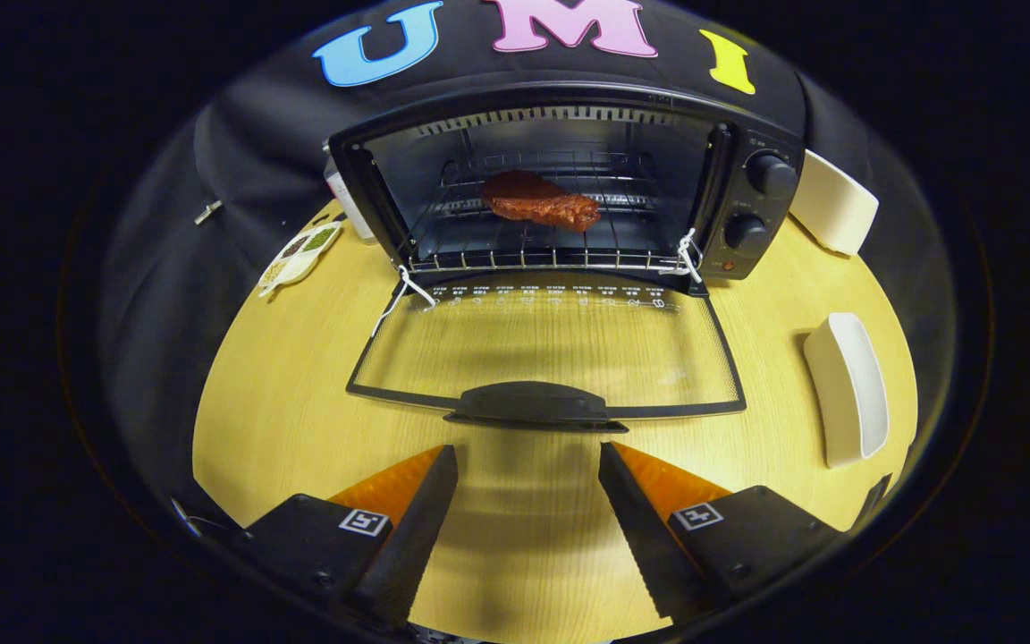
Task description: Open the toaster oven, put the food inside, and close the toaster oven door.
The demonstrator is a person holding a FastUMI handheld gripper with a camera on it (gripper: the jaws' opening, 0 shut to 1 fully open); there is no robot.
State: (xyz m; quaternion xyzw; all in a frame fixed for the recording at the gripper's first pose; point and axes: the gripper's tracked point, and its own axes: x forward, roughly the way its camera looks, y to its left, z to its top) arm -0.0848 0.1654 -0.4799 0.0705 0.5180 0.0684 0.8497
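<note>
Toaster oven [569, 179] stands with its door [546, 353] down, steak [540, 200] on the rack. Gripper [528, 465] fingers spread wide, empty, just short of the handle [528, 404]. A glancing lift could slip off and drop the door.

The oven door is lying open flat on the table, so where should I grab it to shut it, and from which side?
Probably by the door handle, the raised bar at the middle of the door's free edge, just ahead of the open gripper. Come straight in from the front, low over the table, one finger under the handle's lip, since the hinge is at the oven.
</note>
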